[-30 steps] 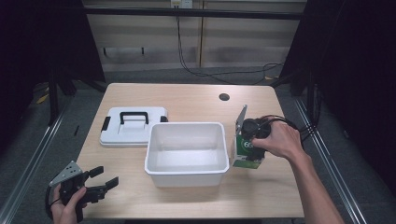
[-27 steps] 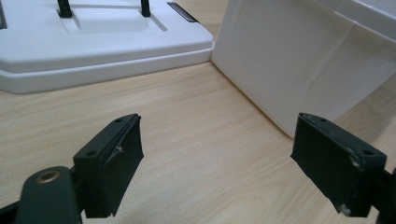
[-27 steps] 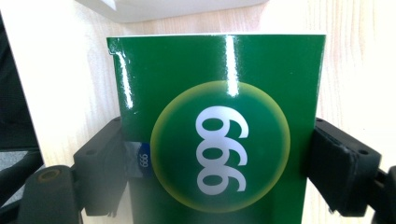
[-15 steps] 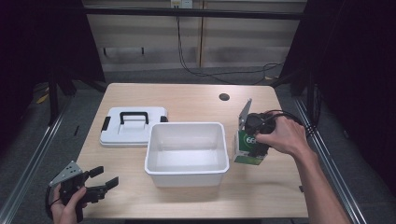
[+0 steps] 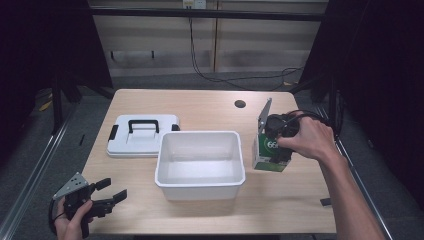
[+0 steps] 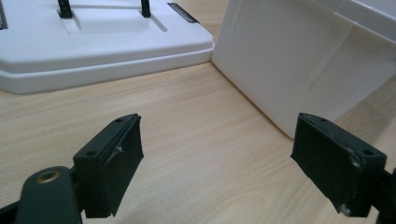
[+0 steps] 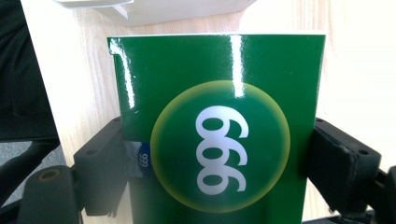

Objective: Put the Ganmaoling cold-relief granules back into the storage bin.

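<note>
- Bench [image 5: 210, 107] of pale wood carries a white tub, a white lid and a green box.
- White tub [image 5: 200, 163] stands open and bare inside at the middle of the bench; in the left hand-held gripper view its side wall [image 6: 299, 60] rises at the right.
- White lid [image 5: 142, 135] with a black handle and black side clips lies flat on the bench, far-left of the tub and touching its far-left corner.
- Green box [image 5: 270, 154] stands upright just right of the tub, a pale round badge with white figures "666" on its face [image 7: 219, 140].
- Right hand-held gripper [image 5: 276, 145] comes down on the box from above, held by the person's right hand [image 5: 309, 138]; its two black jaws press on opposite sides of the box, clamped on it.
- Left hand-held gripper [image 5: 112, 192] sits low at the near-left corner of the bench in the person's left hand [image 5: 72, 220], jaws spread wide with nothing between them, well apart from the tub and lid.
- Dark round hole [image 5: 240, 104] marks the bench top far right.
</note>
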`<state>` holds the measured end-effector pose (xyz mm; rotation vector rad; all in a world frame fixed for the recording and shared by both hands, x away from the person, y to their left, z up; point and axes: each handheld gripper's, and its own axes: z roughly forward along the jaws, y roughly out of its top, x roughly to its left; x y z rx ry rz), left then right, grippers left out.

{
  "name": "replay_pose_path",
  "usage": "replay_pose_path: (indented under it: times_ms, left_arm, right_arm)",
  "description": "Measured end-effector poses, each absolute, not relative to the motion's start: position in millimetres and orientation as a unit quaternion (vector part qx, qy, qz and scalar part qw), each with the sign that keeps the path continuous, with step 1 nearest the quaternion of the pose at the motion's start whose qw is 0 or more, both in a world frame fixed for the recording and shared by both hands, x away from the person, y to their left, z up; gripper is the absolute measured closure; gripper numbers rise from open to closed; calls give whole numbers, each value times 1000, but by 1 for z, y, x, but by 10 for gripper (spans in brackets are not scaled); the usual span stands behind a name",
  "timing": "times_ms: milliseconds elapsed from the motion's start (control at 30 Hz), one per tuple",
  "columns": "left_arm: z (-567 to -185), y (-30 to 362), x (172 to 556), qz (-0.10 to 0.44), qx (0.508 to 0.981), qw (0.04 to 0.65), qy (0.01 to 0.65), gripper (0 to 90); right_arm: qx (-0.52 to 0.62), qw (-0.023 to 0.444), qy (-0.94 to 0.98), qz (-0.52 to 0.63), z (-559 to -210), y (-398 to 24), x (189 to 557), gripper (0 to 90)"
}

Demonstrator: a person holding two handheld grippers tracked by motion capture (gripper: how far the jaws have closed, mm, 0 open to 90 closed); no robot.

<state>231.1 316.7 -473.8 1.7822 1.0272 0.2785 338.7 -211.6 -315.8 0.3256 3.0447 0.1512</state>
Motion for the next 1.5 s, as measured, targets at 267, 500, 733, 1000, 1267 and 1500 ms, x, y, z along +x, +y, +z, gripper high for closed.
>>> replay_pose_path:
  times_ms: [267,500,733,1000,1267,1500]
  left_arm:
    - [-474,316,231,114,738,509,428,159]
    - [-474,316,231,115,740,507,426,159]
    - [-474,316,231,115,739,509,426,159]
    - [-474,316,232,114,740,506,427,159]
    - [-474,316,232,113,741,508,424,159]
    - [-473,312,230,112,745,506,419,159]
  right_arm:
    - [104,43,993,43,-300,-212,337,160]
    - [94,44,994,44,-290,-211,336,160]
    - [85,59,993,48,-274,-209,332,159]
    - [67,49,995,49,-268,-203,332,159]
    - [58,44,996,48,-256,-191,333,159]
    - [55,47,995,63,-252,-179,335,157]
